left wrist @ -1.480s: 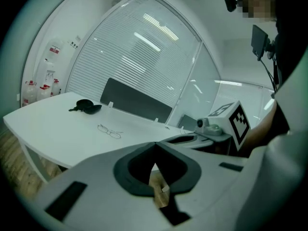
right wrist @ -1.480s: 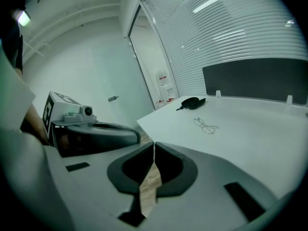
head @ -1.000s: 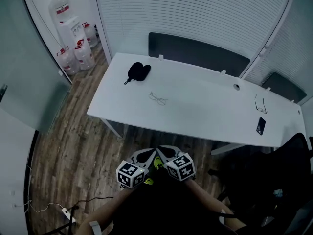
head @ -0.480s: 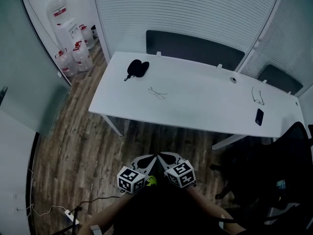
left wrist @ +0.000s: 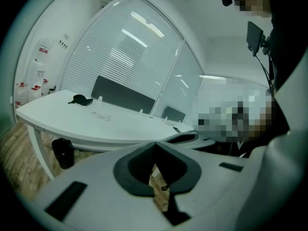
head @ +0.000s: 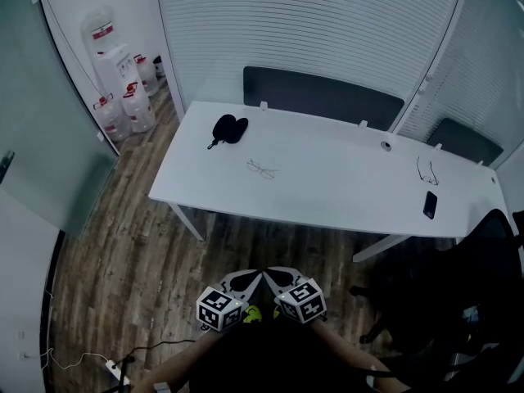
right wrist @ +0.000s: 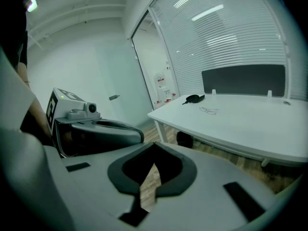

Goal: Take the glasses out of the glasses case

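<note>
Holding the left gripper (left wrist: 155, 148) and right gripper (right wrist: 154, 146) pressed together, empty, we judge the glasses case (head: 228, 128), near the far left corner of the bench (head: 327, 178), light, rigid, best pinched across its lid edge.

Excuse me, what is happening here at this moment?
A person stands back from the white table, holding the left tool and right tool near the body, both shut and empty. The black glasses case lies near the table's far left corner; a pair of glasses lies on the tabletop apart from it. Nothing is being handled.
</note>
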`<state>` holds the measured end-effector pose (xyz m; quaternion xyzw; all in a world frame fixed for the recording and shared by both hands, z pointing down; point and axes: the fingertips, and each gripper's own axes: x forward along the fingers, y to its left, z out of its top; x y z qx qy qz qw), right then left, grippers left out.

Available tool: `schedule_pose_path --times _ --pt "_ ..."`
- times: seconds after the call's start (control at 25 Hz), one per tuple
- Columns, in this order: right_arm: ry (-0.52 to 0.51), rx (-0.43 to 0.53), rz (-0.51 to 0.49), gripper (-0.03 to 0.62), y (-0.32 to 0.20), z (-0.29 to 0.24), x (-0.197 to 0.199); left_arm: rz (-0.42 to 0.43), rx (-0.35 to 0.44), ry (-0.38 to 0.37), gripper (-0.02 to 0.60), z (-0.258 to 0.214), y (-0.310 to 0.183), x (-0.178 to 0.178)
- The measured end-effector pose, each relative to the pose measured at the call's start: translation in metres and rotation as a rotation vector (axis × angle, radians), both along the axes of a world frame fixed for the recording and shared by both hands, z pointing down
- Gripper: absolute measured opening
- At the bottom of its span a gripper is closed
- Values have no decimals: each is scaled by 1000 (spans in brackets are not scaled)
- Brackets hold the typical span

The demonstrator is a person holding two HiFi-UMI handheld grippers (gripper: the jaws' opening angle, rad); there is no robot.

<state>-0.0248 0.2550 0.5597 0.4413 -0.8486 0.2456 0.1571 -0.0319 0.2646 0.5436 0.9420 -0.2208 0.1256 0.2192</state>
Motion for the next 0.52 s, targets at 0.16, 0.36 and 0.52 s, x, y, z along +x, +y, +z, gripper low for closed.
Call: schedule_pose_path --times 0.16,0.36,0.52 --pt "-2 -18 -17 17 4 5 -6 -4 -4 5 8 2 1 -4" --pt "-6 -27 -37 17 3 9 -10 -5 -13 5 6 7 -1 -7" --pt "9 -35 -71 17 6 18 -12 -32 -37 5 6 14 3 -11"
